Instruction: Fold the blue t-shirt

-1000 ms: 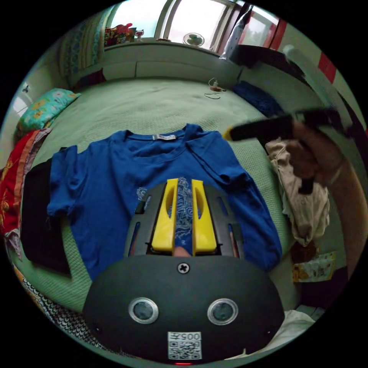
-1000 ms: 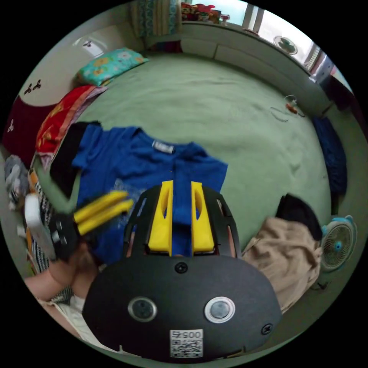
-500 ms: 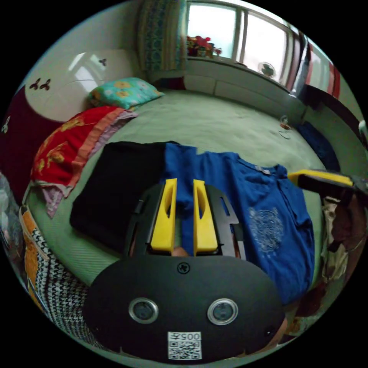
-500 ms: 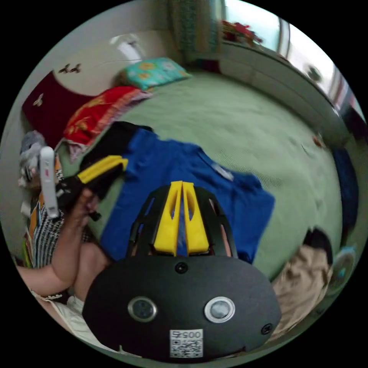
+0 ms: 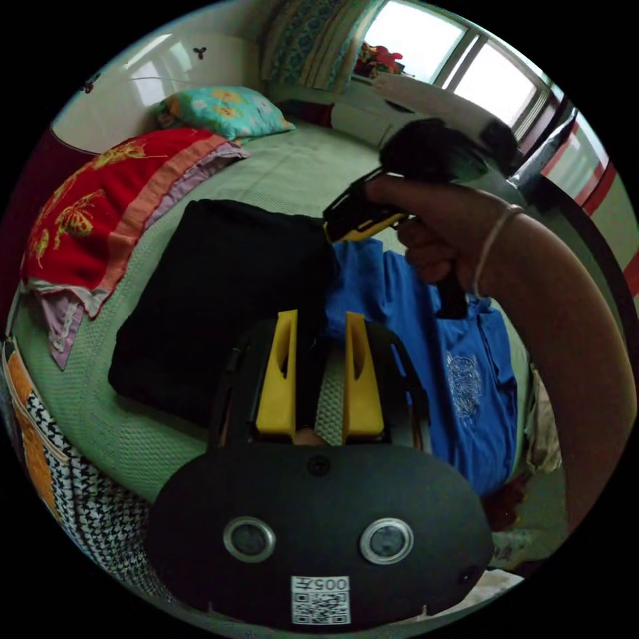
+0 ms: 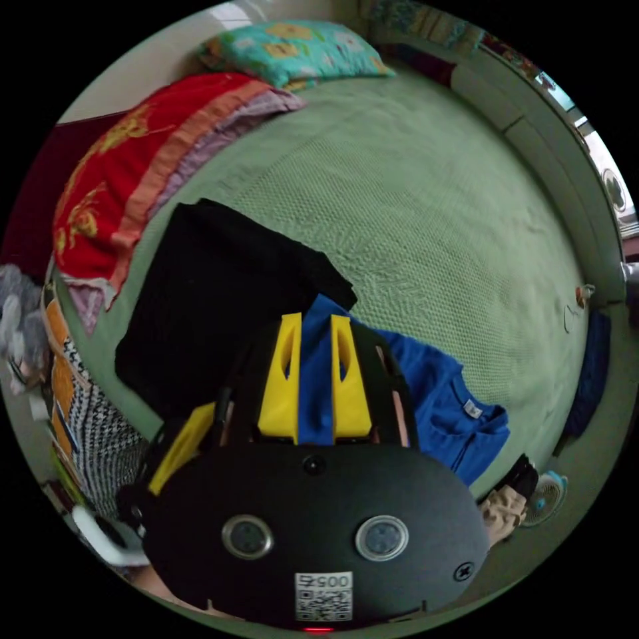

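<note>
Tongs on your left (image 5: 319,373) hang spread over the bed (image 5: 286,173) beside the spread-flat blue t-shirt (image 5: 466,373), while your right tongs (image 6: 314,373) stand parted above its sleeve, grasping nothing, so every fold remains.

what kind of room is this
Most likely a bedroom in a home: a wide bed with a green bedspread, a floral pillow at its far end, and a folded red blanket along one side.
</note>
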Tool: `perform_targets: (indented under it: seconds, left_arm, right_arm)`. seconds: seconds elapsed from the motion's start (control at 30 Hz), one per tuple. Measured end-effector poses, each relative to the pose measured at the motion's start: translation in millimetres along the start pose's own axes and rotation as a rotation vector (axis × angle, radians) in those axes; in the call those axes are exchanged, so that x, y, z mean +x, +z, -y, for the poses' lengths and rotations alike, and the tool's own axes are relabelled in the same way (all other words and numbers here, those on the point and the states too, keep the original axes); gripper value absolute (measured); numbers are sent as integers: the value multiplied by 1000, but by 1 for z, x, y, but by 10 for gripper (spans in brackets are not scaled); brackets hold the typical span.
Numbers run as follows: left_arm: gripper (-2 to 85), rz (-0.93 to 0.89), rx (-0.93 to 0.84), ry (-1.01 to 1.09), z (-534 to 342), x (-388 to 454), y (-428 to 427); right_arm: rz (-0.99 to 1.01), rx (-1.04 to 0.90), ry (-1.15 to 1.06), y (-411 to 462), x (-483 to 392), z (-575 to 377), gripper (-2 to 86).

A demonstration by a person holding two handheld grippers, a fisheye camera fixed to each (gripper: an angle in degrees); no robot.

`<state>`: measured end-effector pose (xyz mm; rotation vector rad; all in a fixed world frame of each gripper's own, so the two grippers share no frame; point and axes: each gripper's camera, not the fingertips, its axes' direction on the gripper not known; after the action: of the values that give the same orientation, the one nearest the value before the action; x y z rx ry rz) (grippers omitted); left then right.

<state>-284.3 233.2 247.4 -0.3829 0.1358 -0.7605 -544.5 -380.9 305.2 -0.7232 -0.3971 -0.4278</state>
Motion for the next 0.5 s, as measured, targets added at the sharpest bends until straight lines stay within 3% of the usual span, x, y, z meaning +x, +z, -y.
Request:
perform_targets:
  seconds: [0.2, 0.5]
  left_arm:
    - [54, -8, -82, -85, 12, -33, 8]
    - [9, -145, 88, -26, 3, -61, -30]
  right_arm:
    - [-37, 32, 25, -10, -17, 11, -9]
    - [2, 176, -7, -69, -1, -35, -13]
